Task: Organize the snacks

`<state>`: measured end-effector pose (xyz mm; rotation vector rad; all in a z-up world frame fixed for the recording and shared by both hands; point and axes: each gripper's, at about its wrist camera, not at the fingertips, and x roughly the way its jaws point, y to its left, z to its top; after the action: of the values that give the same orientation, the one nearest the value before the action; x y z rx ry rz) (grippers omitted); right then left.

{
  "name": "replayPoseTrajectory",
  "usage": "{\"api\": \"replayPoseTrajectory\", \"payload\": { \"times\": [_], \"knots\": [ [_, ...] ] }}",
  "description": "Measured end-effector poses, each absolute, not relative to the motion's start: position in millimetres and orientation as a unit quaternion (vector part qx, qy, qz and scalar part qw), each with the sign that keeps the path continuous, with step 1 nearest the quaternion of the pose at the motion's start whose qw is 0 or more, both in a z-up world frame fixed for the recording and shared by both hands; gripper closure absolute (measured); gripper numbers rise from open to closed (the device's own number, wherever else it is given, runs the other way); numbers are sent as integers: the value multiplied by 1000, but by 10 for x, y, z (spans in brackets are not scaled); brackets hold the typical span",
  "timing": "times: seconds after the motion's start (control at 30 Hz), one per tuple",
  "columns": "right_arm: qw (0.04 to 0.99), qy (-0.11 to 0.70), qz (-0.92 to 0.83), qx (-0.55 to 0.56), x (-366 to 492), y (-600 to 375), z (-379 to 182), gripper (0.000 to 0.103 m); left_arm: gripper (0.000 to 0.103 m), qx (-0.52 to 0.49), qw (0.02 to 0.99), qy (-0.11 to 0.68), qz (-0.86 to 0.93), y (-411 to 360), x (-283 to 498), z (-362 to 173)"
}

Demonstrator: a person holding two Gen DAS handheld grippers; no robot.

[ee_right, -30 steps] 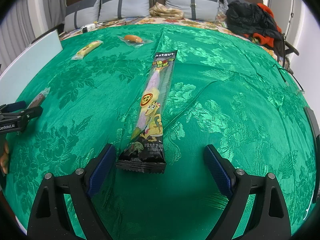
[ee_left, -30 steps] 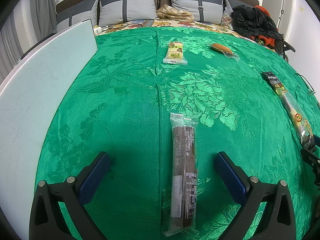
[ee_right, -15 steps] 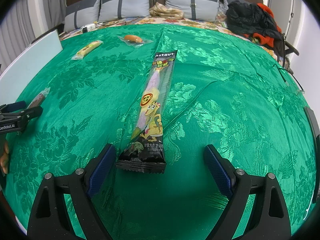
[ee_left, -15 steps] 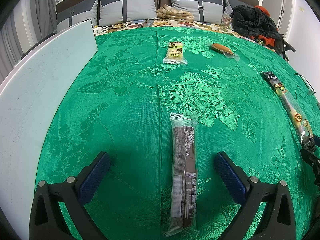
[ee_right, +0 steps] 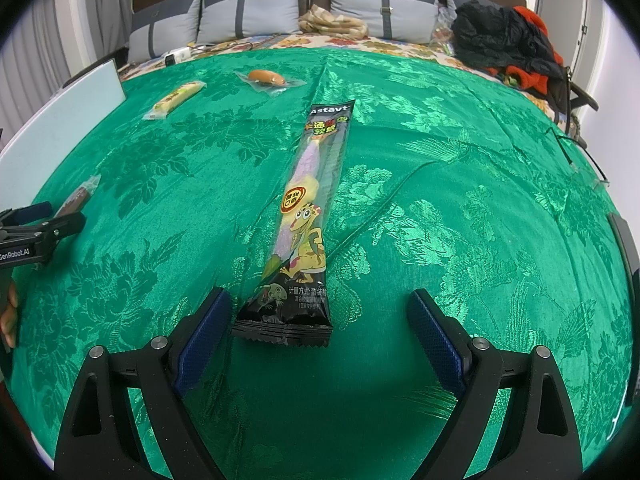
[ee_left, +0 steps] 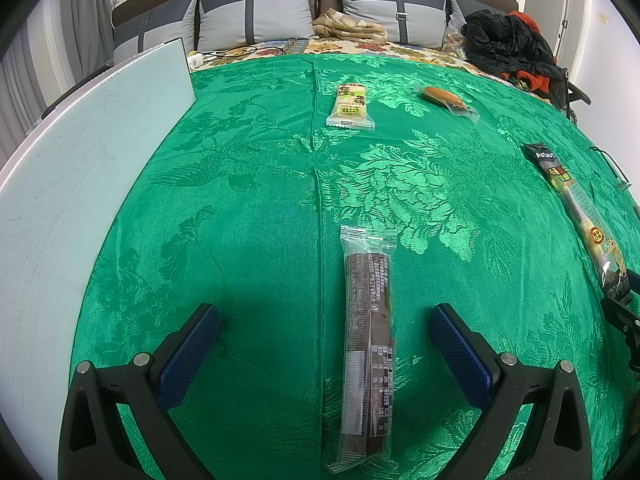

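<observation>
Left wrist view: left gripper (ee_left: pixel 325 330) wide open, low over the green cloth (ee_left: pixel 240 220), straddling a dark brown bar (ee_left: pixel 369 328) in clear wrap, untouched by either pad. Farther off, a yellow packet (ee_left: pixel 351 105) and a wrapped sausage (ee_left: pixel 444 97); pale board (ee_left: pixel 80 180) along the left edge.

Right wrist view: right gripper (ee_right: pixel 319 334) likewise wide open, holding nothing, near end of the long candy stick (ee_right: pixel 306 220) lying flat between the pads, closer to the left one.
</observation>
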<state>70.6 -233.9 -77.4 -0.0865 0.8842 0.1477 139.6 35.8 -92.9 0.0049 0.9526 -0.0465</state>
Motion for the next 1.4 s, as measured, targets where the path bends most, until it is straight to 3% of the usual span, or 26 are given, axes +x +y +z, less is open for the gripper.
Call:
{"api": "replayPoseTrajectory", "payload": {
  "times": [0.27, 0.33, 0.43, 0.47, 0.5, 0.53, 0.57, 0.7, 0.9, 0.97, 1.0, 1.03, 1.27, 1.4],
  "knots": [
    [900, 427, 71, -42, 706, -2337, -771, 11, 1, -11, 856, 508, -97, 513, 1381, -824],
    [900, 427, 71, -42, 709, -2335, -770, 11, 6, -24, 852, 513, -100, 516, 1359, -802],
    [900, 427, 71, -42, 709, -2335, -769, 11, 28, 18, 855, 512, -81, 359, 1351, -795],
    [900, 428, 71, -41, 704, -2339, -770, 11, 42, 38, 857, 508, -76, 296, 1339, -790],
    [900, 428, 73, -40, 715, -2338, -767, 10, 68, 40, 860, 501, -88, 239, 1307, -765],
    [897, 433, 78, -39, 702, -2357, -761, 10, 80, 46, 862, 498, -85, 224, 1293, -754],
    [892, 443, 84, -35, 717, -2385, -745, 11, 85, 49, 862, 498, -83, 212, 1271, -749],
    [878, 459, 97, 91, 944, -2679, -437, 12, 85, -15, 866, 492, -87, 374, 1137, -751],
    [829, 553, 53, 63, 1719, -2422, -502, 15, 85, -92, 869, 477, -93, 561, 921, -607],
    [819, 572, 39, 19, 1823, -2256, -572, 39, 85, -100, 875, 464, -96, 605, 838, -476],
    [821, 570, 22, -15, 1825, -2182, -559, 72, 85, -106, 878, 457, -98, 638, 798, -399],
    [820, 572, 29, -19, 1831, -2160, -549, 82, 85, -111, 880, 451, -100, 665, 761, -340],
    [825, 552, 87, 85, 1592, -2169, -88, 82, 85, -172, 899, 389, -101, 1065, 564, 217],
    [829, 509, 185, 141, 1477, -1617, 525, 82, 85, -211, 907, 358, -68, 1588, 539, 519]
  ]
}}
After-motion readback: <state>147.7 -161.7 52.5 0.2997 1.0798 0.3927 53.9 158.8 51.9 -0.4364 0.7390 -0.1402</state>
